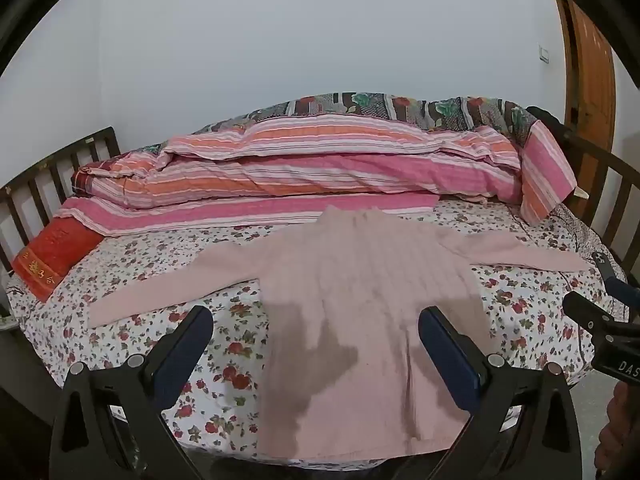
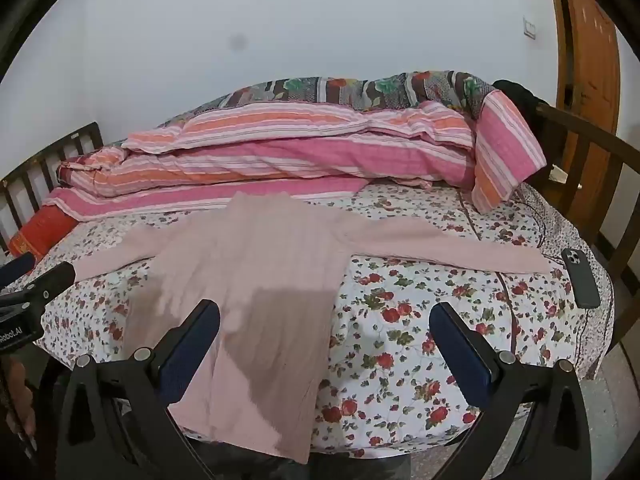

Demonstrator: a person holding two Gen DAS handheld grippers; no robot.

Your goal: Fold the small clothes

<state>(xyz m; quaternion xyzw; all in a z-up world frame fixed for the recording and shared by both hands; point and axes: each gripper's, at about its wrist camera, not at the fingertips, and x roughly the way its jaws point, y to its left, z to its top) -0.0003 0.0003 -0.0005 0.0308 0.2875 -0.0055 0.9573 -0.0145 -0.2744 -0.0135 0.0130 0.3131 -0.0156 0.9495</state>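
Observation:
A pale pink ribbed sweater (image 1: pixel 360 288) (image 2: pixel 256 280) lies flat on the flowered bed sheet (image 1: pixel 224 364), both sleeves spread out to the sides and its hem at the near edge of the bed. My left gripper (image 1: pixel 316 320) hovers open above the lower body of the sweater, nothing between its fingers. My right gripper (image 2: pixel 325 316) is open too, hanging over the sweater's right edge and the bare sheet (image 2: pixel 400 340) beside it. Each gripper shows at the edge of the other's view.
A rolled pink and orange striped quilt (image 1: pixel 320 168) runs along the back of the bed. A red pillow (image 1: pixel 52 256) lies at the left. A dark phone (image 2: pixel 580 278) rests near the right edge. Dark wooden rails (image 2: pixel 592 168) bound both ends; a wooden door (image 2: pixel 588 60) stands right.

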